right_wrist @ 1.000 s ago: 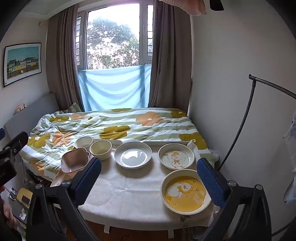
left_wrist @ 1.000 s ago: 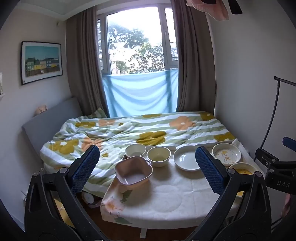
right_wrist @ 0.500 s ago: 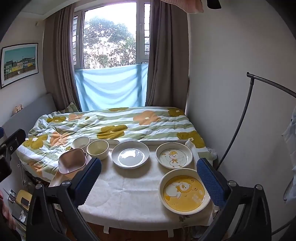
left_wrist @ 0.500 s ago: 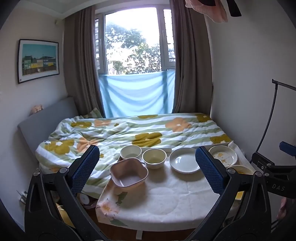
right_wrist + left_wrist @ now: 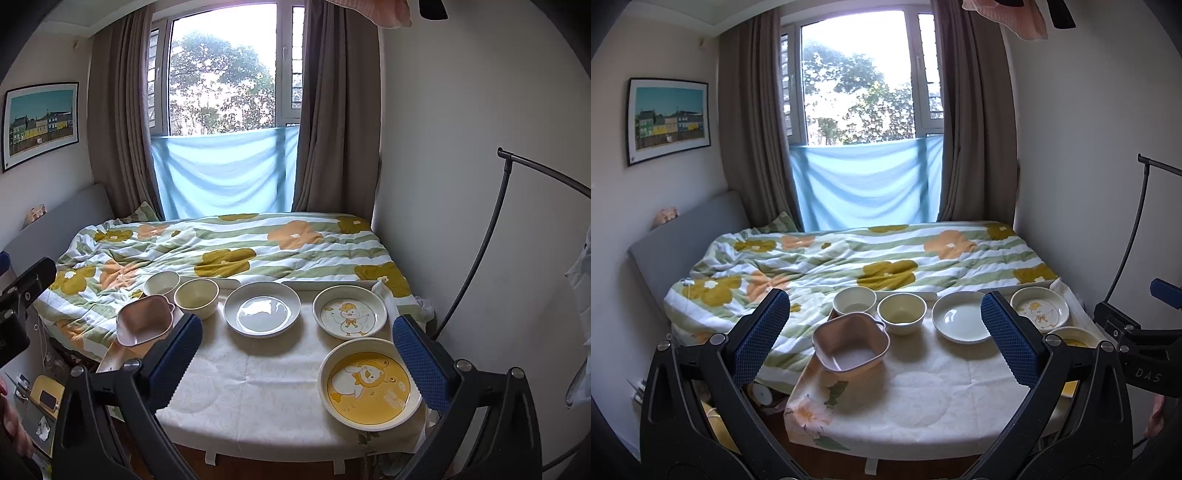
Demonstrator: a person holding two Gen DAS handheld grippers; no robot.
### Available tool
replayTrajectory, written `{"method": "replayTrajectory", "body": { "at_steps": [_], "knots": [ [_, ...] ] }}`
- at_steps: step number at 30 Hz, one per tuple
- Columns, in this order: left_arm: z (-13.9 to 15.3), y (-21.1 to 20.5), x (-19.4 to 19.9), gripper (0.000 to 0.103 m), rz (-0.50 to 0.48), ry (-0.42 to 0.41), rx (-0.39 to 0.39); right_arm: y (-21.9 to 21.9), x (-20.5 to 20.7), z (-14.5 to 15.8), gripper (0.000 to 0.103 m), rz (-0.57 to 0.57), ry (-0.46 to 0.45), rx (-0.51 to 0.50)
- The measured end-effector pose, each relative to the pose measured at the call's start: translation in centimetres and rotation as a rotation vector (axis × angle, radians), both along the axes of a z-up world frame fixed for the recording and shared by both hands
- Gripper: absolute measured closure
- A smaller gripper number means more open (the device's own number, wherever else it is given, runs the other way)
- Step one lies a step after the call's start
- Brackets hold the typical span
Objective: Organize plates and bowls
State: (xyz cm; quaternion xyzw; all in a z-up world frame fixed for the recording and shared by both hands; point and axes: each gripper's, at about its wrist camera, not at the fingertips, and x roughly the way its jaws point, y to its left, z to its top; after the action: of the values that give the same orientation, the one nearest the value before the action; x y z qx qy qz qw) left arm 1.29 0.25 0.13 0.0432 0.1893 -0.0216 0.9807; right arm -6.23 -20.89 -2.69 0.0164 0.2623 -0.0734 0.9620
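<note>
I hold both tongs back from a cloth-covered desk (image 5: pixel 258 384) at the foot of a bed (image 5: pixel 229 251), and nothing is lifted yet. The left tongs (image 5: pixel 884 334) and right tongs (image 5: pixel 297 356) are spread wide apart and empty.

Along the far edge sit a white bowl (image 5: pixel 854 301) and a cream bowl (image 5: pixel 902 312), side by side and near touching. A pink handled dish (image 5: pixel 851 345) sits just in front of them at the desk's left edge. To the right come a plain white plate (image 5: pixel 262 308), a duck plate (image 5: pixel 349 312) and, nearest me, a yellow plate (image 5: pixel 369 384).

I judge them stiff, glossy, breakable and slippery. I would pinch each at its raised rim, because the smooth walls could slide between the pads. The pink dish looks lighter, possibly plastic.
</note>
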Motion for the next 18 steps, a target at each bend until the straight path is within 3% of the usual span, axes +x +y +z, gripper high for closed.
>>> {"method": "replayTrajectory", "body": {
  "at_steps": [18],
  "knots": [
    [-0.15, -0.50, 0.45, 0.000, 0.010, 0.009, 0.003, 0.03, 0.17, -0.13, 0.000, 0.001, 0.002, 0.003]
  ]
}}
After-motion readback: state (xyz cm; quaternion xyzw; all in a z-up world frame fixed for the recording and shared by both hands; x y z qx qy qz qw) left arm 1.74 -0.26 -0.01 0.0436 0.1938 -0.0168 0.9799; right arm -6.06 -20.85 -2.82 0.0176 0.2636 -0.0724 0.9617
